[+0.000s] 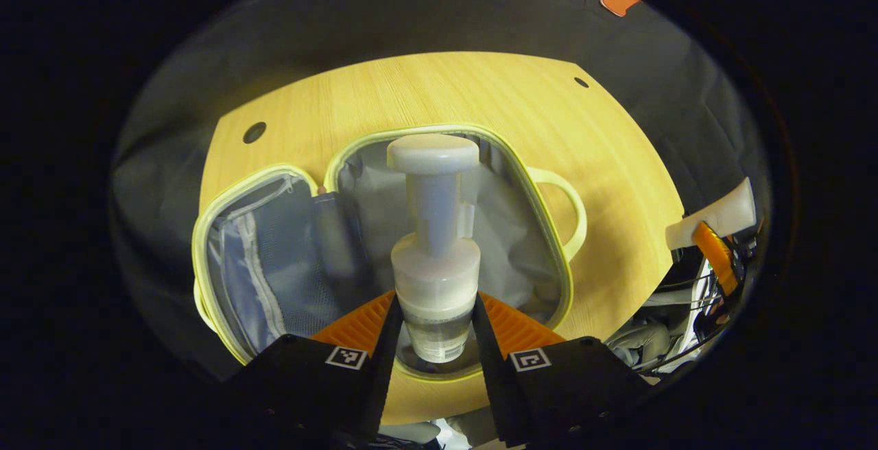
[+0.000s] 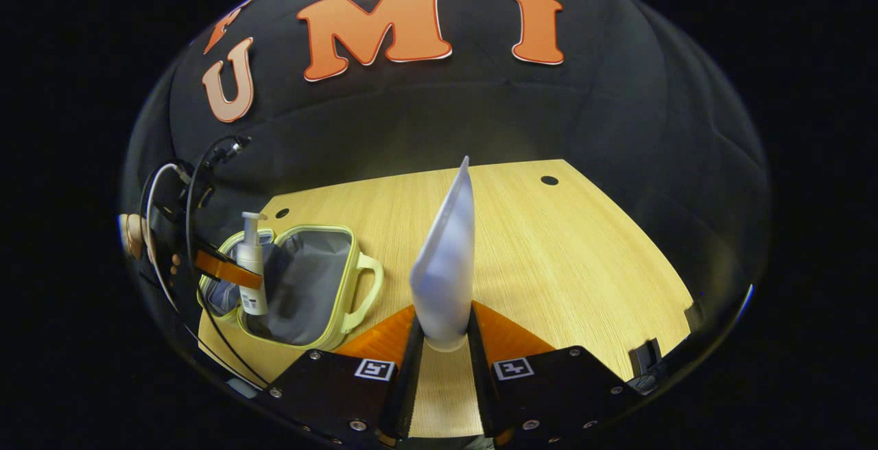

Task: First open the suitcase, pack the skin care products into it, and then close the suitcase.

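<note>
Suitcase (image 1: 439,258) lies open on the wooden table (image 1: 603,162), both halves flat and showing grey lining, its pale green handle (image 1: 573,213) at 3 o'clock of the deeper half in the left gripper view. A zipped mesh pocket (image 1: 257,265) covers the lid half at 9 o'clock.

The left gripper (image 1: 433,316) pinches a pump bottle (image 1: 434,244) low on its clear body, both fingers against its sides. The bottle stands upright along the fingers, its white pump head at 12 o'clock, held above the deeper half of the suitcase. In the right gripper view the same bottle (image 2: 252,268) hangs over the suitcase (image 2: 309,285) at 9 o'clock, with part of a hand (image 2: 134,237) behind it.

The right gripper (image 2: 444,330) grips a white tube (image 2: 447,265) near its cap end, both fingers pressed on it; the flat crimped end points to 12 o'clock. It is held above bare table (image 2: 583,258), well apart from the suitcase. In the left gripper view this tube (image 1: 717,217) shows at 3 o'clock, past the table's edge.
</note>
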### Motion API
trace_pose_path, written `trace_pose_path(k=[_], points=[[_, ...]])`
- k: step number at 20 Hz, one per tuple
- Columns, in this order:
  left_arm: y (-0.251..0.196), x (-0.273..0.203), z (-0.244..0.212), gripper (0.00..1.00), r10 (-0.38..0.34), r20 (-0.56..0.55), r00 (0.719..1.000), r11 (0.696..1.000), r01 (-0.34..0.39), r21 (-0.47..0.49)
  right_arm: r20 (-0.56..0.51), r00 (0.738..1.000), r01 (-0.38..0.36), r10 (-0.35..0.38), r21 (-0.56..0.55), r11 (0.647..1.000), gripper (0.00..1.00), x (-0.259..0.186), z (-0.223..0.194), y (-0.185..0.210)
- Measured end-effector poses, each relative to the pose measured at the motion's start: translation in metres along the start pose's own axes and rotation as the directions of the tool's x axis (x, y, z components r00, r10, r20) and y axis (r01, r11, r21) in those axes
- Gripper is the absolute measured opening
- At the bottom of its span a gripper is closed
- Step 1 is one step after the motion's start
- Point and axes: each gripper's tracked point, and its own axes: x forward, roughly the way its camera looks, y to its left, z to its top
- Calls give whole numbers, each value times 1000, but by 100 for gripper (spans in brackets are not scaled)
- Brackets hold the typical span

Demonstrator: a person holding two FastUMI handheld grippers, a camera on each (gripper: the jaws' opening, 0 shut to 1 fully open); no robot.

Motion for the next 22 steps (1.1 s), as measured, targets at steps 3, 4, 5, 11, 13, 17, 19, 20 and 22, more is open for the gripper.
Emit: trace_pose_path(k=[3, 4, 5, 11, 13, 17, 19, 20, 22], points=[[6, 27, -1, 62, -15, -48, 999, 999, 13, -49, -13, 999, 32, -32, 10, 999, 38, -4, -7, -7], [8, 31, -2, 61, -16, -57, 998, 998, 12, -68, -16, 999, 37, -37, 12, 999, 38, -5, -8, -9], [10, 37, -2, 60, -16, -65, 998, 997, 10, -81, -23, 999, 40, -40, 13, 999, 38, -4, -10, -11], [13, 45, 12, 71, -10, -27, 1000, 996, 8, -92, -31, 999, 39, -39, 1, 999, 39, -3, -6, -12], [13, 33, 26, 100, 38, 24, 999, 999, -37, -37, -27, 999, 30, -30, -9, 1000, 39, 0, 0, -9], [10, -5, 51, 99, 85, 168, 982, 994, -94, 49, -20, 1000, -8, 7, -43, 999, 39, 3, 16, 7], [9, -28, 54, 99, 88, 229, 969, 993, -102, 51, -18, 999, -43, 42, -61, 997, 38, 5, 28, 23], [11, -39, 53, 99, 85, 258, 962, 994, -100, 44, -20, 998, -68, 67, -71, 995, 38, 7, 34, 34], [19, -62, 51, 99, 87, 322, 943, 995, -95, 8, -31, 992, -125, 123, -96, 987, 39, 9, 43, 60]])
